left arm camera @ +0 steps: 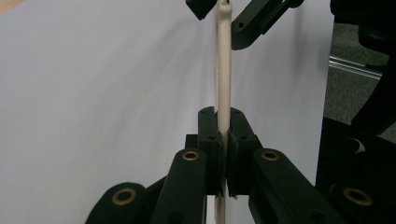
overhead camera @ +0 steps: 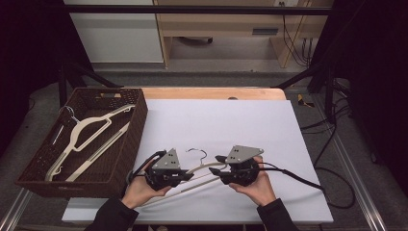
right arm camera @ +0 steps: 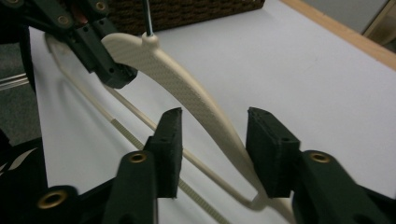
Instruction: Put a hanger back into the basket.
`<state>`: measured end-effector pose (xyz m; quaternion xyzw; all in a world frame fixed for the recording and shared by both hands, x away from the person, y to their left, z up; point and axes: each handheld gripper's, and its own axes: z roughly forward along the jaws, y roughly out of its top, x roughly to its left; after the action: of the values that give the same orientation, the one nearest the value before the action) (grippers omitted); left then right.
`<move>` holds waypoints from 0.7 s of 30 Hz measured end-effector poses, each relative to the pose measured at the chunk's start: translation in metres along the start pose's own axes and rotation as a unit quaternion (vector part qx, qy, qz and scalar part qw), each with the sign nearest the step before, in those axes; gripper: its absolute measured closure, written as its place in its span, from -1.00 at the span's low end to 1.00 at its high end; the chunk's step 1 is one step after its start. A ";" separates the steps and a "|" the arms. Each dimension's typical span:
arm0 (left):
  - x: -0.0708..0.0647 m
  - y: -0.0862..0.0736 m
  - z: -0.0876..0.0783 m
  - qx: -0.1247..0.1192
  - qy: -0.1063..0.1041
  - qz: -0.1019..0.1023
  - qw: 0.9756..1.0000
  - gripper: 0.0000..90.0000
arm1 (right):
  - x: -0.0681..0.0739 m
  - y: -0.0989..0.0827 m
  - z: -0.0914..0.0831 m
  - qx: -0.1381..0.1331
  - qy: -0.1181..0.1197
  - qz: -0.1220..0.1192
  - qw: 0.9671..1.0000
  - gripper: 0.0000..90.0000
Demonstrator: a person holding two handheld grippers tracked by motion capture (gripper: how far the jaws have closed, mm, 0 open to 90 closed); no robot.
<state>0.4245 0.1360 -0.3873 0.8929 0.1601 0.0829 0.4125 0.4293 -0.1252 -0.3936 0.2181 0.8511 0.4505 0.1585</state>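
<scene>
The cream hanger point(overhead camera: 204, 169) lies near the front edge of the white sheet point(overhead camera: 231, 125), between the two hands and just right of the brown wicker basket point(overhead camera: 122, 144), in which two more hangers point(overhead camera: 91, 132) lie. The left gripper point(left arm camera: 223, 122) is clamped on one arm of the hanger, its pads pressed flat against both sides of the plastic. The right gripper point(right arm camera: 214, 140) straddles the other arm with its jaws apart and clear of the surface, so the hanger appears to rest on the left grip alone.

Procedure, as judged from this position: this looks like a handover ahead of moving the hanger to the basket. Keep the left grip firm and square on the arm. Withdraw the right gripper straight back so a pad does not catch the curved arm or the lower bar. Lift level, watching the metal hook point(overhead camera: 197, 153).

The high view gives the layout: basket, sheet, both hands. The left gripper view confirms contact at the pads. The right gripper view shows the gap on each side of the arm and the far left gripper's grasp near the hook.
</scene>
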 end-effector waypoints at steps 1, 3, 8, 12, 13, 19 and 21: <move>-0.001 0.001 -0.002 -0.003 0.005 -0.003 1.000 0.92 | 0.000 0.000 -0.002 -0.003 -0.003 0.003 1.000 0.15; 0.000 0.002 -0.004 -0.011 0.011 -0.016 1.000 0.92 | -0.003 0.000 -0.009 -0.022 -0.002 0.011 1.000 0.06; 0.004 0.003 -0.013 -0.025 0.026 -0.037 0.999 0.92 | -0.013 -0.005 -0.030 -0.052 -0.035 0.030 0.998 -0.17; 0.007 0.007 -0.026 -0.039 0.041 -0.048 0.997 0.92 | -0.021 -0.011 -0.047 -0.078 -0.071 0.044 0.993 -0.40; 0.008 0.009 -0.030 -0.042 0.045 -0.050 0.997 0.92 | -0.022 -0.013 -0.049 -0.082 -0.076 0.047 0.993 -0.43; 0.012 0.022 -0.054 -0.056 0.062 -0.050 0.995 0.92 | -0.030 -0.027 -0.067 -0.095 -0.110 0.085 0.986 -0.70; 0.012 0.029 -0.066 -0.062 0.067 -0.050 0.995 0.92 | -0.033 -0.032 -0.071 -0.097 -0.117 0.095 0.984 -0.73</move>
<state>0.4239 0.1695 -0.3227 0.8491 0.2261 0.1316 0.4590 0.4167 -0.2074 -0.3790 0.3323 0.7542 0.5157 0.2340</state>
